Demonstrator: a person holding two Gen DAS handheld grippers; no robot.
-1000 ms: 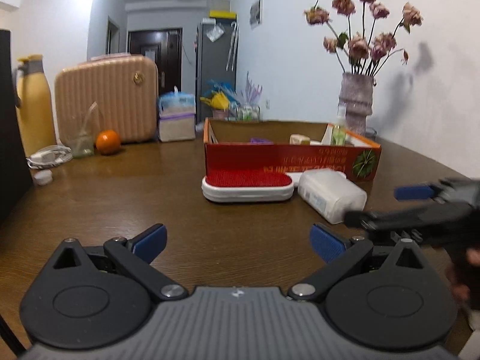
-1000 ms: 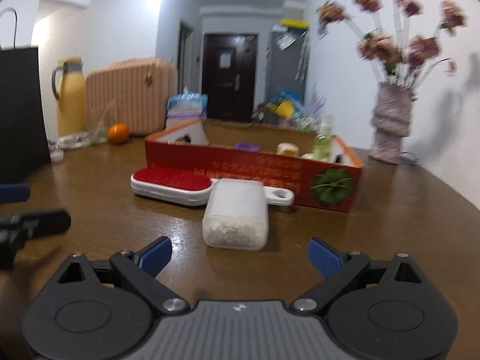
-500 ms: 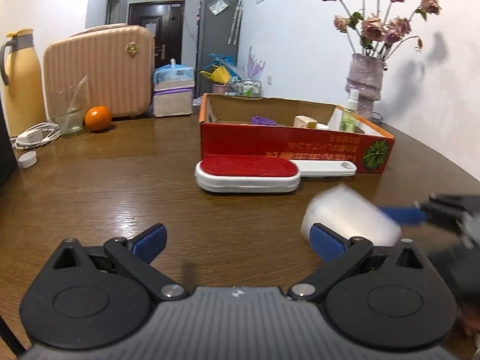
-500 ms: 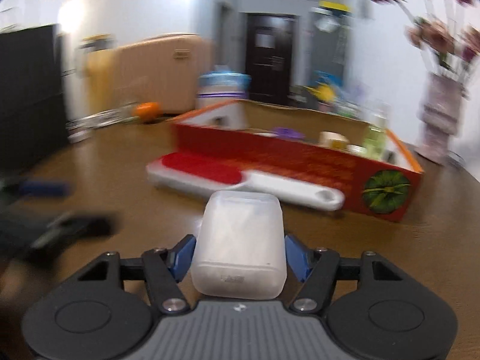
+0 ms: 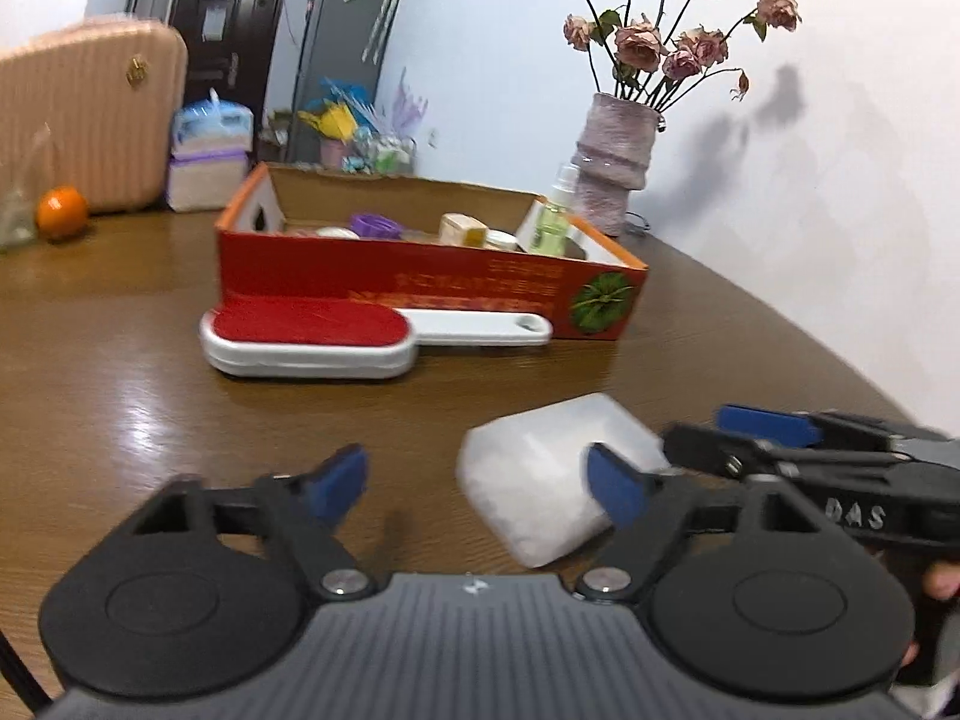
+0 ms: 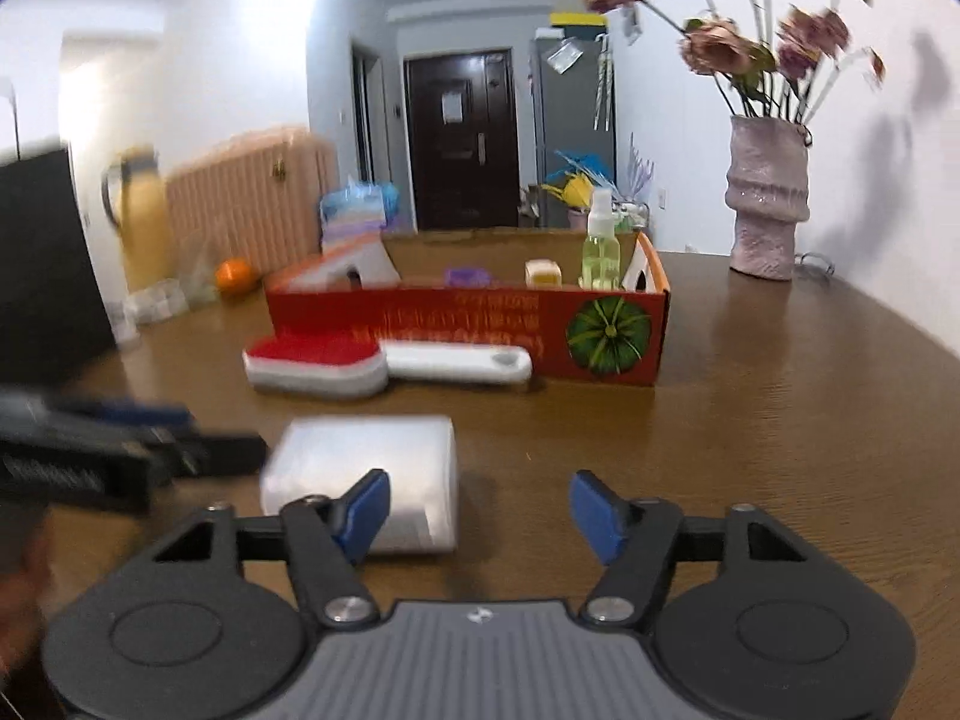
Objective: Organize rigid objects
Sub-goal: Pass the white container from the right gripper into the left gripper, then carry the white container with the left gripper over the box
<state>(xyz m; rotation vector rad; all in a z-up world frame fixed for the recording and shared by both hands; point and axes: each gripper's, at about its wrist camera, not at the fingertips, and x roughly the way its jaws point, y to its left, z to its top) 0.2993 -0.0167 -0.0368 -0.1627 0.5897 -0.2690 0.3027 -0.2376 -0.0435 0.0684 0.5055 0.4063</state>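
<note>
**Box sits between two claws, inside neither**

The milky-white plastic box (image 5: 528,468) lies on the brown wooden table (image 5: 120,384). It is off-centre for both claws: just beyond the left claw's (image 5: 477,483) right pad and outside the right claw's (image 6: 480,507) left pad. Both claws are closing with nothing between their pads. The box looks skewed to the left claw and about equally near to each.

White plastic box (image 5: 540,480) lies beside the closing, empty left tool (image 5: 480,483).
</note>
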